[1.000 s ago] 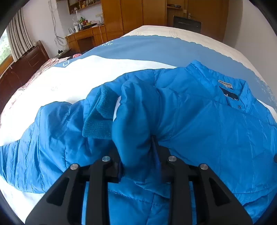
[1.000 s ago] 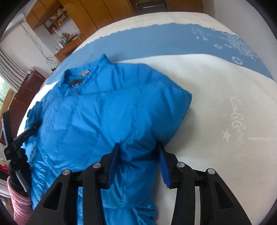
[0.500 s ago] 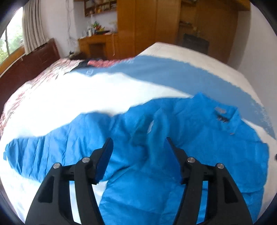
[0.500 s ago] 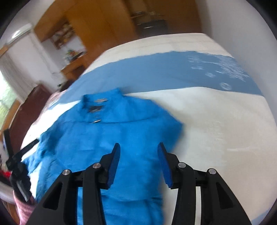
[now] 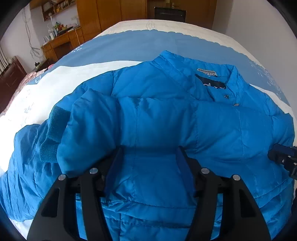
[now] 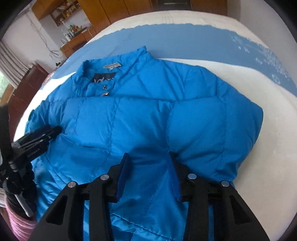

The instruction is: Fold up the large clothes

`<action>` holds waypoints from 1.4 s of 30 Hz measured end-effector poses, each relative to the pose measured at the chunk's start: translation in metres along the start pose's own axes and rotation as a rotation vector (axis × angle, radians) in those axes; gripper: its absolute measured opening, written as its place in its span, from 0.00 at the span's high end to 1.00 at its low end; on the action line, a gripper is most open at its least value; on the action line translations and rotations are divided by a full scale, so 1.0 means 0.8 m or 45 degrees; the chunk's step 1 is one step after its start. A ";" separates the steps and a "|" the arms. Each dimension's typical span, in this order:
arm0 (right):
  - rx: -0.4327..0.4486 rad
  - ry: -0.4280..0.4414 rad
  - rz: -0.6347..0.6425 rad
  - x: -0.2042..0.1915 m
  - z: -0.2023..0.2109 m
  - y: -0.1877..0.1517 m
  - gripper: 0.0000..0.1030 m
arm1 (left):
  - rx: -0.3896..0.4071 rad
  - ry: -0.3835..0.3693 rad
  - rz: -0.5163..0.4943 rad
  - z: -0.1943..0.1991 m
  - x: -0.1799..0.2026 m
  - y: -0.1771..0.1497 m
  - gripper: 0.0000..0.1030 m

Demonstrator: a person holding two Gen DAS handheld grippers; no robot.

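Note:
A bright blue puffer jacket lies front up on the bed, collar at the far side. It also shows in the right wrist view. Both sleeves are folded across the chest; one knit cuff lies at the left. My left gripper is open, low over the jacket's middle, its jaws either side of a fabric panel. My right gripper is open over the jacket's right half, jaws apart above the fabric. The left gripper shows in the right wrist view, at the jacket's left edge.
The bed has a white and blue cover. Wooden wardrobes and a desk stand beyond it. A dark wooden headboard runs along the left side. Pink fabric shows at the lower left.
My left gripper let go of the folded sleeve, opened, rose, then came down over the jacket's middle. My right gripper lifted back and returned low over the right half.

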State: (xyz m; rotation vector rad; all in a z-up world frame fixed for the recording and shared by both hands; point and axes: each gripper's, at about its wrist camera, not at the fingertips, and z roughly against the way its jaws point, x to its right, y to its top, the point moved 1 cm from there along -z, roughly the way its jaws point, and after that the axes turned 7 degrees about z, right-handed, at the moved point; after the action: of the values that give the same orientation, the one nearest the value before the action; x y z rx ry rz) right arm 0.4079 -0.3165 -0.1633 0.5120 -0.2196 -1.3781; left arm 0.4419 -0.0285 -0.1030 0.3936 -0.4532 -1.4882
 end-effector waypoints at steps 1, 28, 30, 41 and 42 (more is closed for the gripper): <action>0.005 -0.022 0.009 -0.003 0.001 -0.002 0.60 | 0.000 0.012 -0.001 0.001 0.001 -0.001 0.42; 0.105 -0.054 0.000 -0.022 0.011 -0.020 0.58 | 0.012 -0.040 -0.076 0.019 0.022 -0.030 0.40; 0.129 0.076 -0.026 -0.016 0.029 -0.016 0.58 | 0.006 -0.060 -0.046 0.032 0.015 -0.029 0.41; 0.180 -0.013 -0.064 0.018 0.079 -0.008 0.56 | 0.188 0.289 0.361 0.174 -0.228 -0.078 0.32; 0.171 -0.012 -0.062 0.018 0.077 -0.009 0.56 | 0.183 0.363 0.401 0.179 -0.252 -0.087 0.32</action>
State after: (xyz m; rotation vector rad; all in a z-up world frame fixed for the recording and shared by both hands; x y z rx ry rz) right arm 0.3774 -0.3450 -0.1150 0.6265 -0.3104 -1.4198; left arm 0.3025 0.1734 -0.0257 0.6098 -0.3751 -1.0781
